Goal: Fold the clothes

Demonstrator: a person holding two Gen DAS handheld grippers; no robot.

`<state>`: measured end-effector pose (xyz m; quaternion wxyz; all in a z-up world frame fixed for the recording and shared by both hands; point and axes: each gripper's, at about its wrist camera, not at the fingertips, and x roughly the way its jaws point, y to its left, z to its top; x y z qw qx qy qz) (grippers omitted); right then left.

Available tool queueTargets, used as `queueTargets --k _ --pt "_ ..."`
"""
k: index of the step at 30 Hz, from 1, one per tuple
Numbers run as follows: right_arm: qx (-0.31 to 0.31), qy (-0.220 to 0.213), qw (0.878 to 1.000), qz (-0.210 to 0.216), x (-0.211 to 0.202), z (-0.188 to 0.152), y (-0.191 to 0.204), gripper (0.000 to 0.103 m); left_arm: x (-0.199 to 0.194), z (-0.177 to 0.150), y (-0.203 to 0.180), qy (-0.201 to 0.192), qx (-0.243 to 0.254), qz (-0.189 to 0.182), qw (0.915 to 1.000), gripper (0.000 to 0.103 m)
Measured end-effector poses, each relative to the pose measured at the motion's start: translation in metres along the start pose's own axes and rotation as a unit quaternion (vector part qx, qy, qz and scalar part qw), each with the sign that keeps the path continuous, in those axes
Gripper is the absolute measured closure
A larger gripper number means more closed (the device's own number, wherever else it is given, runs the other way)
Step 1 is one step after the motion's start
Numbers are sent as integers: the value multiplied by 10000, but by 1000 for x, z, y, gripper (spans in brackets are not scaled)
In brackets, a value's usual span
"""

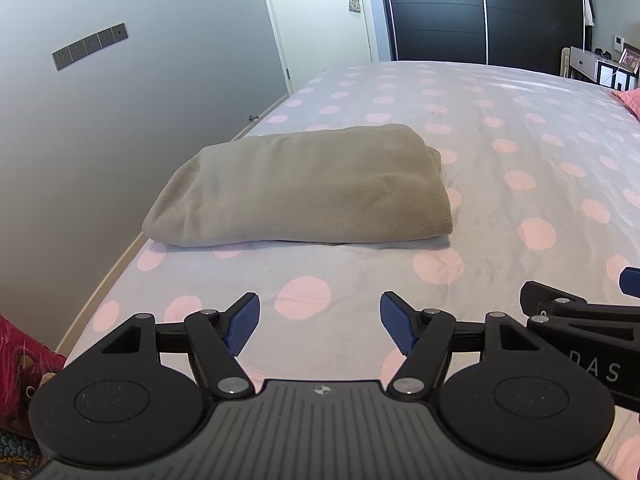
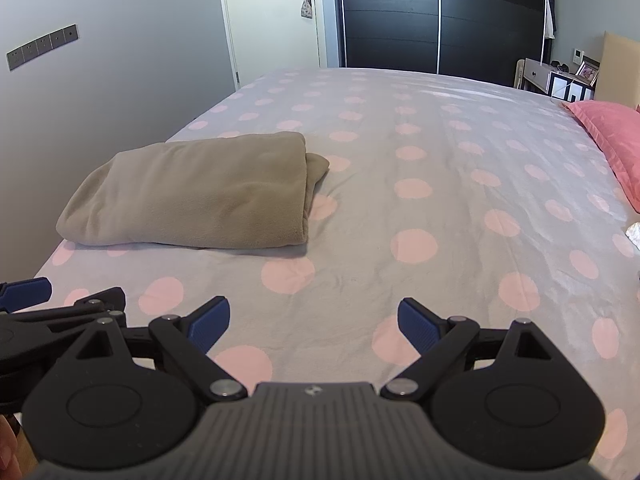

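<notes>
A beige fleece garment (image 1: 304, 188) lies folded into a thick rectangle on the bed, near its left edge; in the right wrist view the folded garment (image 2: 192, 192) sits to the upper left. My left gripper (image 1: 320, 326) hovers over the sheet in front of the bundle, open, nothing between its blue pads. My right gripper (image 2: 314, 326) is beside it on the right, open and empty too. Each gripper's side shows at the edge of the other's view. Neither one touches the garment.
The bed (image 2: 440, 184) has a grey sheet with pink dots. A pink pillow (image 2: 612, 140) lies at the right. A grey wall (image 1: 120, 120) runs close along the bed's left edge. A white door and a dark wardrobe (image 2: 440, 16) stand beyond the far end.
</notes>
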<state>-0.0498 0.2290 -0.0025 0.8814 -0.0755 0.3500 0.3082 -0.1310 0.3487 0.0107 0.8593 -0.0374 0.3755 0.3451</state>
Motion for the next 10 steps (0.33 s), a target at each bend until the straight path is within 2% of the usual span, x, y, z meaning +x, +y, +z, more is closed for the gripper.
queueTargets --k 10 --pt "-15 6 10000 -27 1 -1 3 11 -2 -2 4 -96 -33 -16 9999 38"
